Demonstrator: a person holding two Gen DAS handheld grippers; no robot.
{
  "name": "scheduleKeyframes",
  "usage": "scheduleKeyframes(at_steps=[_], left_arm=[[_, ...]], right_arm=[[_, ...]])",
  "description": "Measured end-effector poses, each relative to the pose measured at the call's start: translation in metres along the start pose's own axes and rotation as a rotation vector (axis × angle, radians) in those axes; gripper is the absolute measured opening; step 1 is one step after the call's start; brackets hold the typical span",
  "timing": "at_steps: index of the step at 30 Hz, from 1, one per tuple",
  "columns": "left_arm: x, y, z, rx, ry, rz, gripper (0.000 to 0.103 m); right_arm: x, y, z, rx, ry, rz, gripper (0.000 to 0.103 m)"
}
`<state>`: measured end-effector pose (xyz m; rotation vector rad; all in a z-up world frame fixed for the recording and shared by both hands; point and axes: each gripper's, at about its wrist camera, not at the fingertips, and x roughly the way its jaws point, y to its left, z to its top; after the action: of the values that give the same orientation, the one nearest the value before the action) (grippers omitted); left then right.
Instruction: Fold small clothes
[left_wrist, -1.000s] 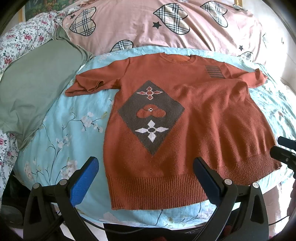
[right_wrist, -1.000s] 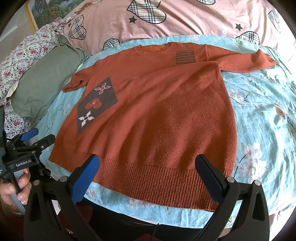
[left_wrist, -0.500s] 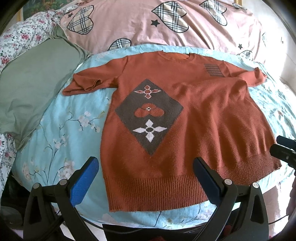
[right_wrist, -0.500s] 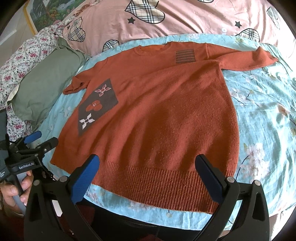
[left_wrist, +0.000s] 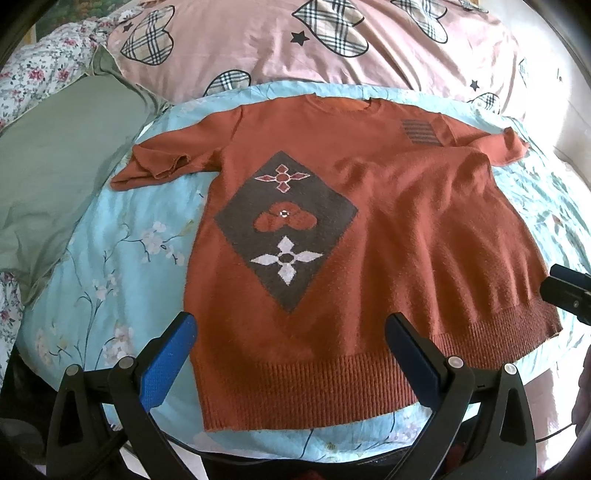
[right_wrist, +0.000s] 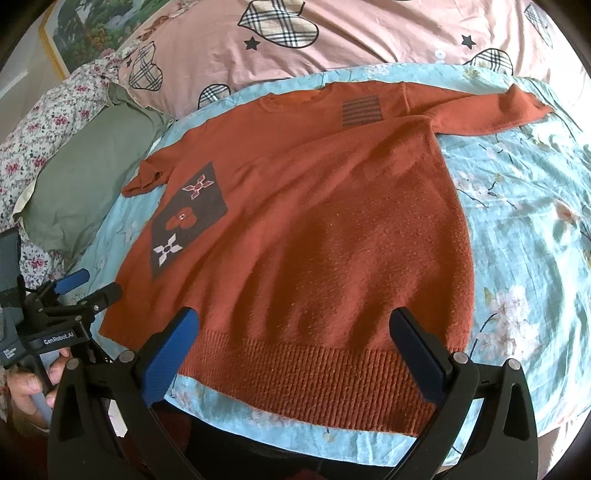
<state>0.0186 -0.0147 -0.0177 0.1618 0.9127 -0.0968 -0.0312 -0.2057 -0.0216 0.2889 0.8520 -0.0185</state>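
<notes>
A rust-orange short-sleeved sweater (left_wrist: 388, 229) lies flat, face up, on the light blue floral bedspread (left_wrist: 110, 258), neck away from me. It has a dark diamond patch with flower motifs on its left half and a small striped patch near the right shoulder. It also shows in the right wrist view (right_wrist: 314, 229). My left gripper (left_wrist: 291, 354) is open and empty, just above the ribbed hem at its left part. My right gripper (right_wrist: 295, 350) is open and empty above the hem's right part. The left gripper also shows in the right wrist view (right_wrist: 88, 288).
A pink quilt with plaid hearts (left_wrist: 314, 40) lies beyond the sweater. A grey-green pillow (left_wrist: 48, 155) lies to the left, over floral bedding (right_wrist: 37, 122). The bed's near edge runs just under both grippers. Part of the right gripper's tip (left_wrist: 569, 291) shows at the right edge.
Both grippers have drifted slightly left and nearer to the hem. The sweater has not moved. Both stay open.
</notes>
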Motion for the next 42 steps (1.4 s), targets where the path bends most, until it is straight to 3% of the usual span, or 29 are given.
scheduleKeyframes(at_steps=[15,20,24,27,32,34,39,42], left_arm=[[0.027,-0.01,0.018,-0.005,0.038,-0.04,0.102],[0.036,-0.013,0.033,-0.005,0.055,-0.048,0.102],[0.044,-0.015,0.045,-0.005,0.068,-0.056,0.102],[0.05,-0.021,0.054,-0.001,0.069,-0.056,0.102],[0.064,-0.033,0.065,0.01,0.086,-0.06,0.102],[0.07,-0.038,0.07,0.019,0.096,-0.057,0.102],[0.091,-0.046,0.079,0.022,0.134,-0.044,0.102],[0.105,-0.05,0.086,0.024,0.159,-0.034,0.102]], right_arm=[[0.006,-0.047,0.021,0.128,-0.051,0.059,0.103],[0.0,-0.078,0.047,0.136,-0.085,-0.008,0.103],[-0.017,-0.13,0.084,0.178,-0.168,-0.059,0.1],[-0.027,-0.188,0.118,0.251,-0.241,-0.094,0.091],[-0.021,-0.293,0.172,0.44,-0.279,-0.155,0.062],[-0.016,-0.335,0.194,0.51,-0.286,-0.186,0.055],[0.004,-0.406,0.246,0.565,-0.327,-0.303,0.053],[0.019,-0.444,0.267,0.618,-0.345,-0.317,0.05]])
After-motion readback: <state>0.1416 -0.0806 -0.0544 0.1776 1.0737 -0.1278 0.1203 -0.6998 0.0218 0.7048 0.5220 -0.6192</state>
